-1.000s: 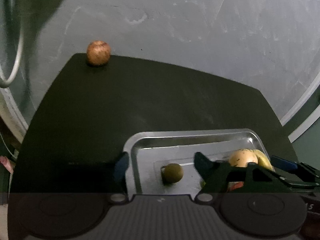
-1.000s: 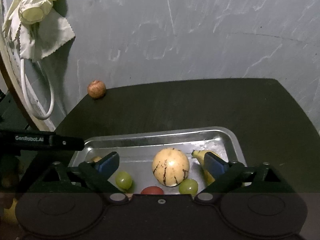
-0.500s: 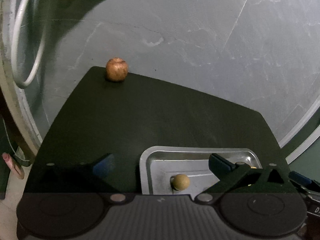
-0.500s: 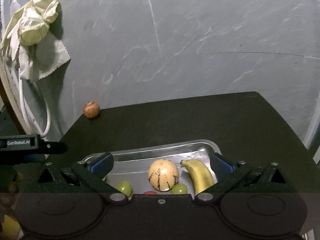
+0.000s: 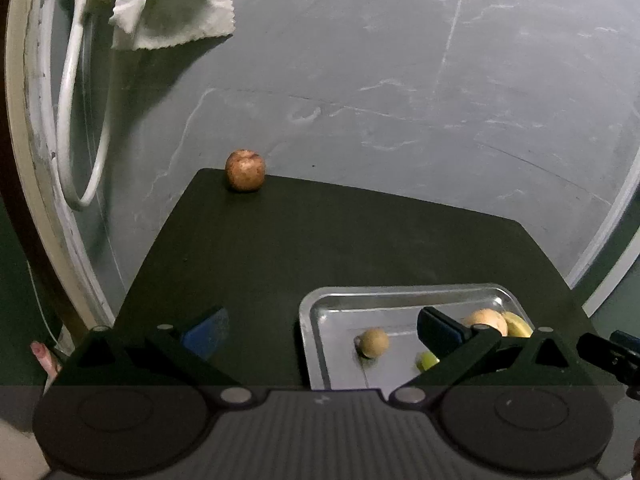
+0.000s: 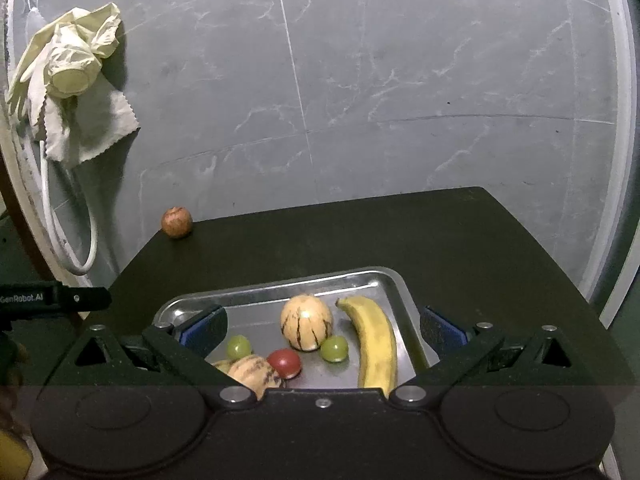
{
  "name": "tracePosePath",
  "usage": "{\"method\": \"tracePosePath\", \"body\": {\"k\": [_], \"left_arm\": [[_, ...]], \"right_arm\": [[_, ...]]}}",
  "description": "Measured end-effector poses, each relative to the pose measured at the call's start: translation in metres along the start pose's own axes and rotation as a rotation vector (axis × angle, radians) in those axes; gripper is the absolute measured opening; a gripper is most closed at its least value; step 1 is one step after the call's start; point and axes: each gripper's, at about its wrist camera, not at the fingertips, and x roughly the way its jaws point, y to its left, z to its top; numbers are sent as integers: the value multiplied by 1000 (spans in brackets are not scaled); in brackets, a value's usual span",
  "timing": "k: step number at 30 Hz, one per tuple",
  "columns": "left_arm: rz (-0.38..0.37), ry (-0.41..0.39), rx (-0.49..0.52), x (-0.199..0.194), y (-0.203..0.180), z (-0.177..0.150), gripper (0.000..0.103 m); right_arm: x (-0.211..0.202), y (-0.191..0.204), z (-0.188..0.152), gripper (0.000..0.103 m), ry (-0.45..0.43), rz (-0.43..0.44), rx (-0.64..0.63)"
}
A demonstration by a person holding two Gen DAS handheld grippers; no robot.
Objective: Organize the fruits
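Fruits (image 6: pixel 306 328) between right claw (image 6: pixel 322 330) fingers

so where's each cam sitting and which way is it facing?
Left wrist: on the left gripper, angled down past open jaws at table's left, tray edge; right gripper's tip at right.
Right wrist: on the right gripper, open, over the tray, banana; left gripper's body at left.
Shared: apple at far corner, tray.
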Motion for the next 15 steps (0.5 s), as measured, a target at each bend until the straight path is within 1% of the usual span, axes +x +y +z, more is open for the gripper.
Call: {"method": "tracePosePath", "body": {"k": [4, 8, 15], "left_arm": [[-3, 6, 10, -11, -7, -11, 103], [-14, 14, -8, -21, -13, -24, 103], [10, 12, -47, -41, -23, -40, 103]], "right_arm": [[-10, -5, -5, 102, 5, 12, -3], [-22, -8, -8, 102, 6, 30, -33], [-40, -17, -8, 102, -6, 59, -57]]}}
